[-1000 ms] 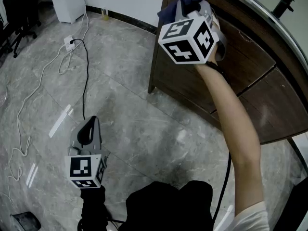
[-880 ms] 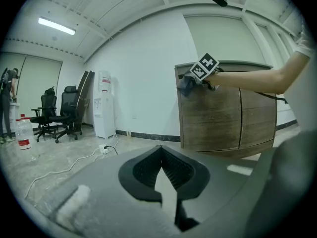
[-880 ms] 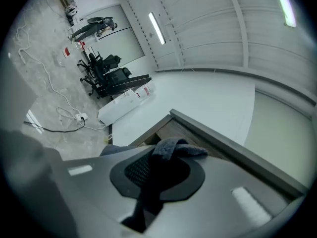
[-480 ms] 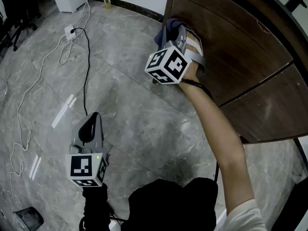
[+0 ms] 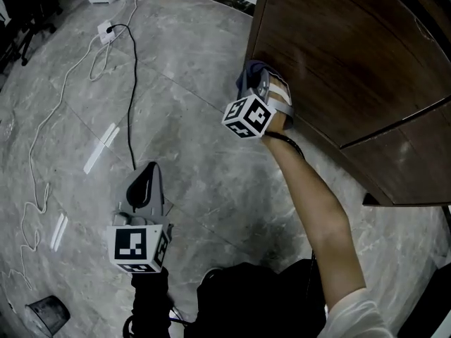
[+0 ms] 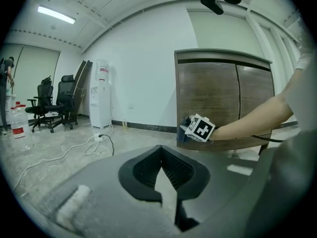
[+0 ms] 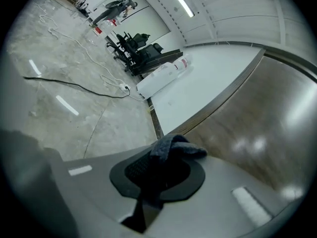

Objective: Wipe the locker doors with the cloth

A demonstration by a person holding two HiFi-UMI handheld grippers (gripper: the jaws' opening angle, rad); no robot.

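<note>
The floor (image 5: 197, 153) was glossy grey marbled tile with light streaks reflected on it. A black cable (image 5: 132, 83) and a white cable (image 5: 94, 53) trailed across it from a power strip (image 5: 106, 28). White walls (image 6: 143, 73) met a dark skirting (image 6: 148, 129). A water dispenser (image 6: 101, 98) stood against the wall, with office chairs (image 6: 54, 103) near it. A strip light (image 6: 55, 15) shone on the ceiling.

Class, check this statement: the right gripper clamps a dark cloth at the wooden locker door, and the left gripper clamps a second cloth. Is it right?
Not quite. The left gripper clamps no cloth: the left gripper view shows its jaws together with nothing between them. The rest stands: the right gripper clamps the dark cloth at the wooden locker door.
</note>
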